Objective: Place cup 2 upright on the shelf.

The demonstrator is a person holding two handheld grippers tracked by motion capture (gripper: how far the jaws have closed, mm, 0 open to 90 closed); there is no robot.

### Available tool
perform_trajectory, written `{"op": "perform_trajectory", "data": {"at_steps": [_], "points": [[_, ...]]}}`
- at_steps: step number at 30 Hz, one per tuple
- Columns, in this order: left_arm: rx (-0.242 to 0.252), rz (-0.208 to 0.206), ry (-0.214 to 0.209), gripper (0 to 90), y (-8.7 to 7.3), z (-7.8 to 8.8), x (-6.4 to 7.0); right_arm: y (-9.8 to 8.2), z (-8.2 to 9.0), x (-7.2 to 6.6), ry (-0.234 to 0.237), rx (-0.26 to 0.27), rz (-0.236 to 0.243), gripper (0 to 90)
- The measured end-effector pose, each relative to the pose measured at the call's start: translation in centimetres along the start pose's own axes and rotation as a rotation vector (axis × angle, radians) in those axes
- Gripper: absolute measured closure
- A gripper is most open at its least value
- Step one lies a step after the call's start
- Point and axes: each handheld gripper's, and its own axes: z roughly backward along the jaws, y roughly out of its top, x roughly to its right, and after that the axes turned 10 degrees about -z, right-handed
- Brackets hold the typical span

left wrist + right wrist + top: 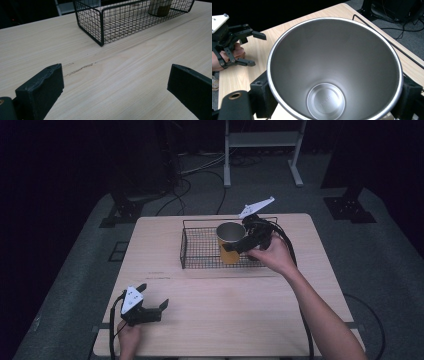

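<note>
High view: right gripper [233, 245] at centre frame, over the wire basket [192, 255] on the upper half of the table [220, 315], fingers clamped on a yellow cup [229, 241] with a steel inside. Cup upright, mouth up, at the right part of the basket; cannot tell whether touching the basket floor. Left gripper [154, 298] at lower left of the frame, near the table's close edge, well apart from the basket, fingers spread wide and holding nothing.

Left gripper view: two black fingers [41, 90] at the bottom corners, far apart, bare table between. Basket corner at top centre, cup's base [160, 7] inside it at the upper right.

Right gripper view: cup's steel interior [334, 72] across the centre, black fingers [262, 96] pressed against the rim on both sides. Left gripper [249, 48] at upper left, spread open on the table.
</note>
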Motion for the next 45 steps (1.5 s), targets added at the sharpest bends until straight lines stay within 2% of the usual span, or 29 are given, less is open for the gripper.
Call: {"op": "perform_trajectory", "data": {"at_steps": [13,28,33,45], "points": [[0.001,0.004,-0.001,0.0,0.0,0.0,0.0,1.1,-1.1,0.7,-0.009,-0.015,-0.002,13.4],[0.001,0.004,-0.002,0.0,0.0,0.1,-0.1,3.7,-2.2,1.8,-0.035,-0.01,0.0,13.4],[0.003,0.006,-0.003,0.0,0.0,0.1,-0.1,4.2,-2.5,2.3,-0.044,-0.004,-0.01,13.4],[0.005,0.01,-0.002,0.0,0.0,0.1,-0.1,4.8,-3.6,4.2,-0.076,0.006,-0.073,13.4]]}}
